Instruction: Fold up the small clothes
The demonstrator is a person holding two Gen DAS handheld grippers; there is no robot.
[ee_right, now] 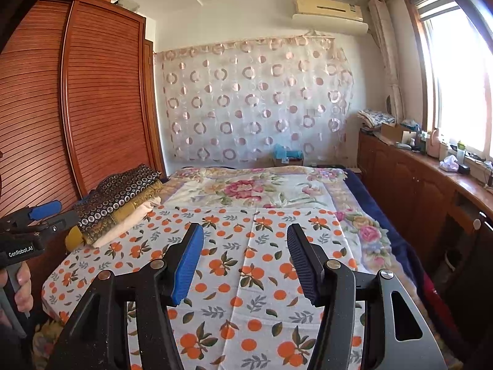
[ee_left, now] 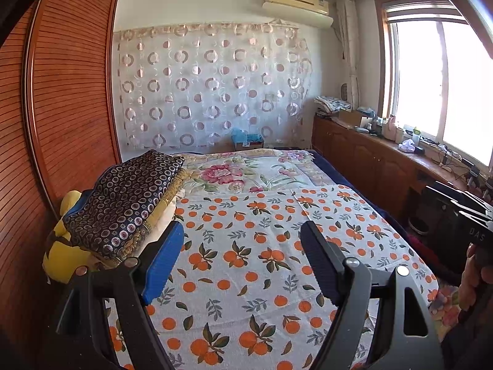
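Daylight floods in through the wood-framed window (ee_left: 443,83) on the right, which is blown out to pure white in both views. The orange-print white cloth (ee_right: 246,262) on the bed is evenly and brightly lit, with soft shadows. Fisheye distortion bows the slatted brown wardrobe doors (ee_left: 61,92), and black vignetting fills the upper corners. Focus is sharp throughout.

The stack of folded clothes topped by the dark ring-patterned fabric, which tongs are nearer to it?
Left. The left tongs hover right beside the stack; the right tongs sit farther over the orange-print cloth.
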